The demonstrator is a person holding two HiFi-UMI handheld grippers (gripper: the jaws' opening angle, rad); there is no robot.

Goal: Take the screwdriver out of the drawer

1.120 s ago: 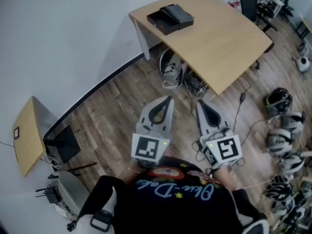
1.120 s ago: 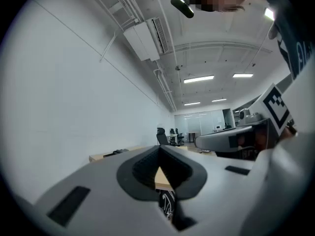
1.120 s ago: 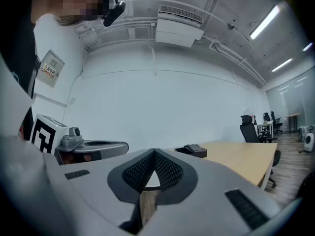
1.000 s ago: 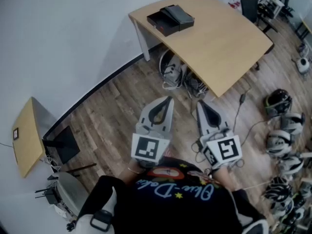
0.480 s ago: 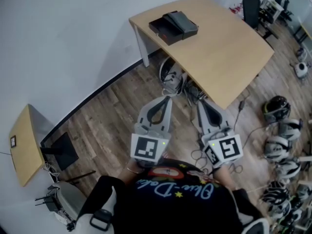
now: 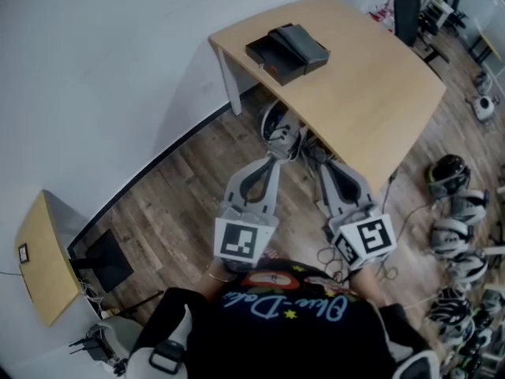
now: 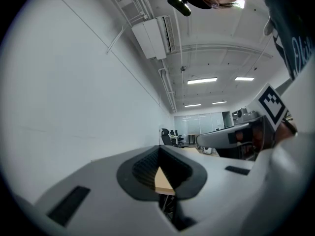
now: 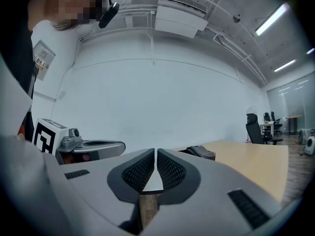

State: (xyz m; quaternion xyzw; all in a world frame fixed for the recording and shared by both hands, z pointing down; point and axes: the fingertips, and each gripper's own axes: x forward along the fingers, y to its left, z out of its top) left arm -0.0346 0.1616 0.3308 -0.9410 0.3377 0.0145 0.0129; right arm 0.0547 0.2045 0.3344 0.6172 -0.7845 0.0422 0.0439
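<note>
The left gripper point(image 6: 272, 164) is held at waist height over the wooden floor point(image 6: 181, 196), its jaws pressed together at the tips with nothing caught between them. From it, the dark drawer box point(image 6: 286, 48) on the far corner of the table point(image 6: 371, 85) is found at about 12 o'clock, well apart. The box's long axis is judged to run roughly from 8 to 2 o'clock, with a tray seemingly pulled out at the 8 o'clock end. No screwdriver can be made out in any view; it is presumably inside. The right gripper point(image 6: 327, 172) is likewise closed and empty, with the box at about 11 o'clock. Neither is clearly nearer, though the left is better lined up
</note>
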